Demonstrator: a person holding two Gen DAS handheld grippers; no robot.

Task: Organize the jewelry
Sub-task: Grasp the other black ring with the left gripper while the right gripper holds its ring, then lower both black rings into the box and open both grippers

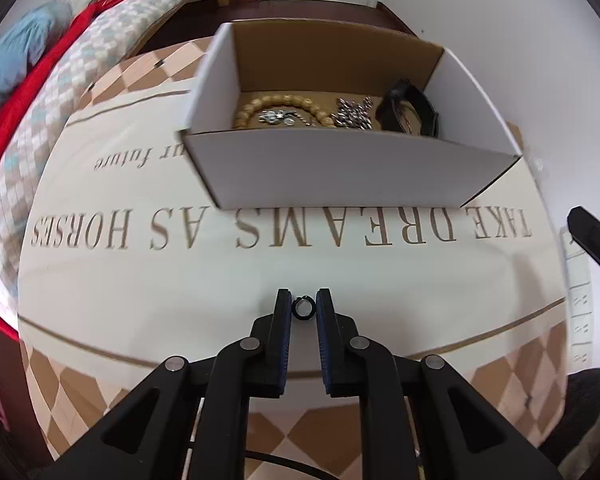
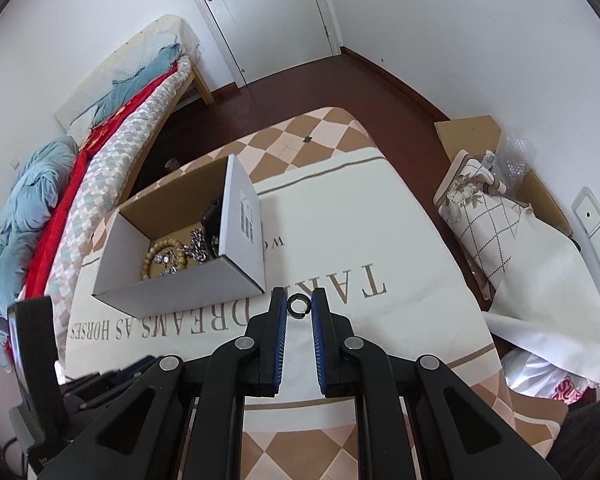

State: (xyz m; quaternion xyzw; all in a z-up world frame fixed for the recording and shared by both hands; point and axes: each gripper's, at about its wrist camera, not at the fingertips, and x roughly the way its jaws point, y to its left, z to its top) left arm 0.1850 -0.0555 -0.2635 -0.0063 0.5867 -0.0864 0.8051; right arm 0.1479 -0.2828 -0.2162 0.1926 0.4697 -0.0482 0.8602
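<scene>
Now, with each gripper pinching its ring — left gripper [image 1: 304, 305], right gripper [image 2: 299, 303] — carry both gently over the far box [image 1: 332, 172].

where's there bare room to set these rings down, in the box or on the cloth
Bare cloth lies between the box front wall and both claws, left and right. Inside the box it is crowded: bead bracelet, silver chain, black band.
</scene>
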